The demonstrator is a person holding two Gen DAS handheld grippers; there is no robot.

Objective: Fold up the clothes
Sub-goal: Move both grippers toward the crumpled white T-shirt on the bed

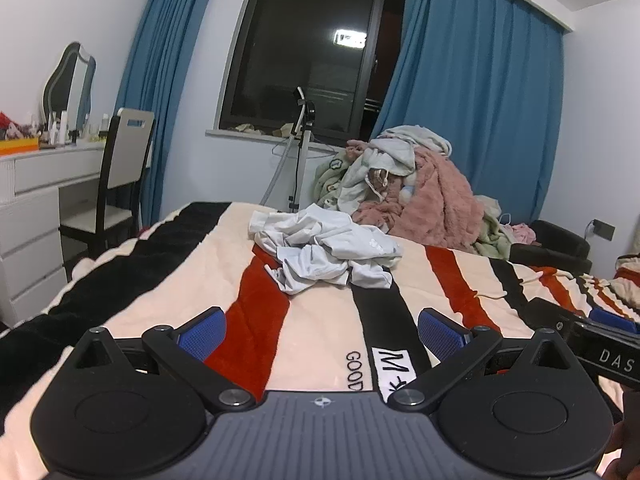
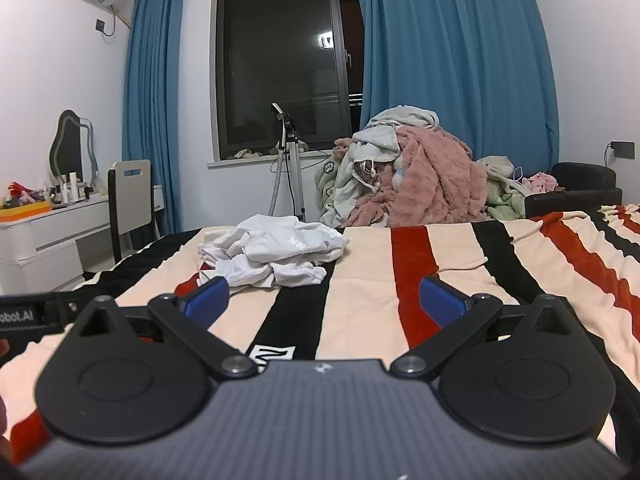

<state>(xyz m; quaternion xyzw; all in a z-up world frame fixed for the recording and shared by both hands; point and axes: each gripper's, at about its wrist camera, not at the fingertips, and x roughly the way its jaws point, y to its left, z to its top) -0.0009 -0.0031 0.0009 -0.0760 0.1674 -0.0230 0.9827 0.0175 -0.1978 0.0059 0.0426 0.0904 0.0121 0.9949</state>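
Note:
A crumpled white garment (image 1: 324, 250) lies in a heap on the striped bed blanket (image 1: 320, 320), toward the far edge of the bed. My left gripper (image 1: 322, 334) hovers low over the blanket short of the garment, open, with nothing between its blue pads. In the right wrist view the same white garment (image 2: 276, 252) sits ahead and to the left. My right gripper (image 2: 324, 300) is open too and holds nothing; its left fingertip (image 2: 208, 300) overlaps the garment's near edge in the picture. Part of the right gripper (image 1: 600, 344) shows at the right edge of the left wrist view.
A big pile of pink and pale green clothes and blankets (image 1: 416, 184) rises behind the bed at the right. A white dresser (image 1: 32, 216) with a mirror and a chair (image 1: 116, 184) stand at the left. A tripod stand (image 1: 300, 152) is under the window. A black armchair (image 2: 576, 188) sits far right.

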